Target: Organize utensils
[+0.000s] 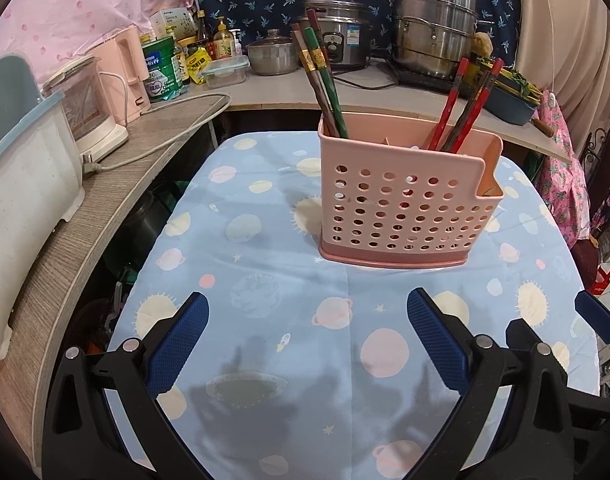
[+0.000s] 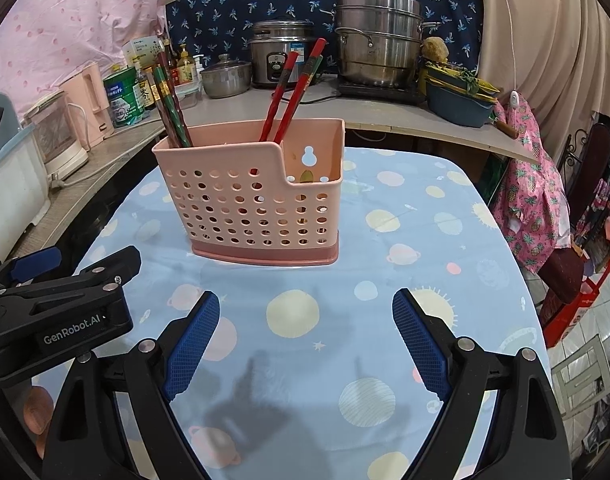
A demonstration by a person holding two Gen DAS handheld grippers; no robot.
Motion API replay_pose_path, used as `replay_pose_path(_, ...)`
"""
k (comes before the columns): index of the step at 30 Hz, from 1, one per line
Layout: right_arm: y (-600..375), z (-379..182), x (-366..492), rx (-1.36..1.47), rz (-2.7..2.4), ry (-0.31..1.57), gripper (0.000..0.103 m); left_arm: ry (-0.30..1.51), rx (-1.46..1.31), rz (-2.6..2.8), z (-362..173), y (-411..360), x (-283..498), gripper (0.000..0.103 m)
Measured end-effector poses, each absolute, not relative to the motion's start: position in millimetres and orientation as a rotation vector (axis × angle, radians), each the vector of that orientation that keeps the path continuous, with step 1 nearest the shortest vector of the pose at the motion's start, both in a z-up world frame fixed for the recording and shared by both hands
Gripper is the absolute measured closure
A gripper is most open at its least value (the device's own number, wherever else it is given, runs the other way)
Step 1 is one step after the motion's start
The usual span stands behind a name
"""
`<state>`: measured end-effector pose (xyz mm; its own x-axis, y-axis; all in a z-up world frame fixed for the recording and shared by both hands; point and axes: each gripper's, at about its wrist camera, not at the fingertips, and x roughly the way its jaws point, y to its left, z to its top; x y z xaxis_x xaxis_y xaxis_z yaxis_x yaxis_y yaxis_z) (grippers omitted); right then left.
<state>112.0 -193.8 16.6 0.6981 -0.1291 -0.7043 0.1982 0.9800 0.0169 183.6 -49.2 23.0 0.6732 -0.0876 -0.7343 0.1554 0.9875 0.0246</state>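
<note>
The left gripper (image 1: pixel 307 312) hovers over the desk with its blue-padded fingers (image 1: pixel 177 344) spread wide and nothing between them; the right gripper (image 2: pixel 305 312) hangs beside it, its fingers (image 2: pixel 193 340) likewise wide apart and empty. Under both lies a light blue tablecloth (image 1: pixel 265 248) printed with planets and suns, on which the grippers cast shadows. Ahead of the fingers, near the middle of the desk, stands a pink perforated utensil holder (image 1: pixel 405 200), upright on a darker pink base. In its left end a green chopstick and a brown one (image 1: pixel 323 80) lean to the left; in the middle part red and dark chopsticks (image 1: pixel 461 108) lean to the right. The right wrist view shows a lower compartment at the right end of the holder with a keyhole slot in its back wall. Behind the desk, a counter carries a rice cooker (image 1: pixel 341 38), a stacked steel steamer pot (image 1: pixel 433 32), a small lidded pot (image 1: pixel 273 54), a green tin (image 1: pixel 161 68) and a pink kettle (image 1: pixel 123 72).
</note>
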Motion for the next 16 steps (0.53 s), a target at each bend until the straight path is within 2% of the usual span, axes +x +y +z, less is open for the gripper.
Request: replay_pose_path(16, -203.0, 19.3, 111.6, 0.113, -0.209, 0.764, 0.018, 0.823, 0.096, -0.106, 23.4, -43.5, 185.3, 0.008)
